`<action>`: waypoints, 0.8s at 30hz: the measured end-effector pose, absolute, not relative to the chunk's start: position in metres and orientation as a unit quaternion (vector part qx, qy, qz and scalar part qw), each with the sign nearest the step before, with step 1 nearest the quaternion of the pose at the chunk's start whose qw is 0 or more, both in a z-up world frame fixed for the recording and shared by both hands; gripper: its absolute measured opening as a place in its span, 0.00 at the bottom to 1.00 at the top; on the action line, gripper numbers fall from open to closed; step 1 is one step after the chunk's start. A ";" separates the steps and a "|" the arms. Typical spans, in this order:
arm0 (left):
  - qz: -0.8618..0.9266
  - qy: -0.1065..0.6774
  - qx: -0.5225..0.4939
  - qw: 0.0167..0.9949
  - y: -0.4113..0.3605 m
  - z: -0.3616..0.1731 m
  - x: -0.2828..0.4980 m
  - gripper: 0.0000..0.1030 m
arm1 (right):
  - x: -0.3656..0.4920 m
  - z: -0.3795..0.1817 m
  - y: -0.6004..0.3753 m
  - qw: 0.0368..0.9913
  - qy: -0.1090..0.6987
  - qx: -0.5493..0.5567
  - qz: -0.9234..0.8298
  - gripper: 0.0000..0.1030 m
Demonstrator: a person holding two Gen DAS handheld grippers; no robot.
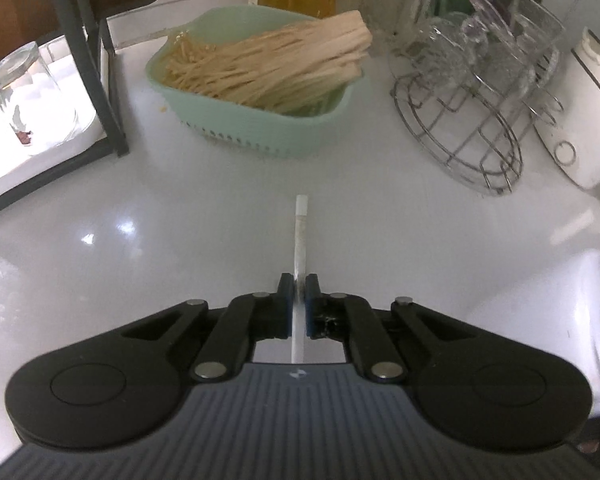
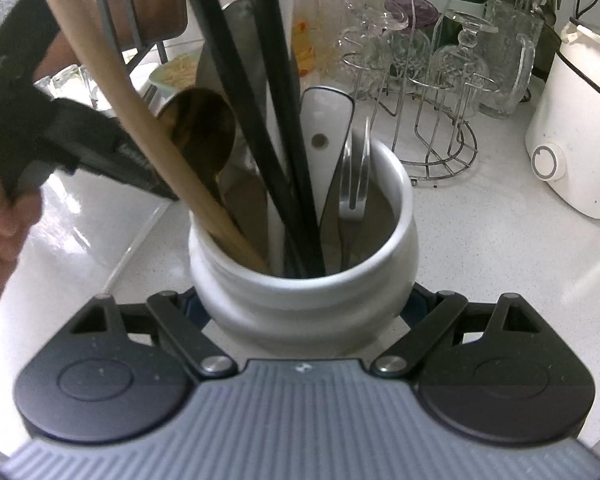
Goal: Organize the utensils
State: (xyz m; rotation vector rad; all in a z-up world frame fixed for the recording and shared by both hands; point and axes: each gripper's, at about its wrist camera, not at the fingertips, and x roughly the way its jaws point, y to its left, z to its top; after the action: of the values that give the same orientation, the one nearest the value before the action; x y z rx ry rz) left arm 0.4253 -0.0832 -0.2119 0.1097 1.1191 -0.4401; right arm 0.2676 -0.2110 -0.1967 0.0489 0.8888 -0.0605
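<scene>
Left wrist view: the left gripper [image 1: 299,306] at lower centre is pinching a thin white-handled utensil [image 1: 301,220] that points up the frame over the white worktop [image 1: 140,200]. In the right wrist view the right gripper [image 2: 306,312] is clamped around the white crock [image 2: 300,280], already crowded with handles. To do this step well, I would keep the crock steady, lift the utensil clear and lower it into the open gap at the crock's right side. No readable brand or writing shows anywhere.
</scene>
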 end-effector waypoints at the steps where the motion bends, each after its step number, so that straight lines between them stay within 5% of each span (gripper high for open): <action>1: -0.206 0.526 0.053 0.823 -0.081 -0.211 0.422 0.06 | 0.268 -0.197 -0.211 0.902 0.430 0.022 -0.030 0.89; 16: -0.201 0.520 0.021 0.830 -0.047 -0.200 0.391 0.05 | 0.266 -0.198 -0.206 0.903 0.427 0.021 -0.046 0.89; 24: -0.192 0.515 0.027 0.835 -0.053 -0.209 0.411 0.19 | 0.264 -0.198 -0.205 0.904 0.425 0.020 -0.049 0.89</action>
State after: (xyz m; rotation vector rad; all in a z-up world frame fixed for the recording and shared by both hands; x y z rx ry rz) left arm 0.4109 -0.0528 -0.2085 0.0576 1.0911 -0.4066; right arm 0.2642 -0.2048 -0.1978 0.0414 0.8786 -0.1013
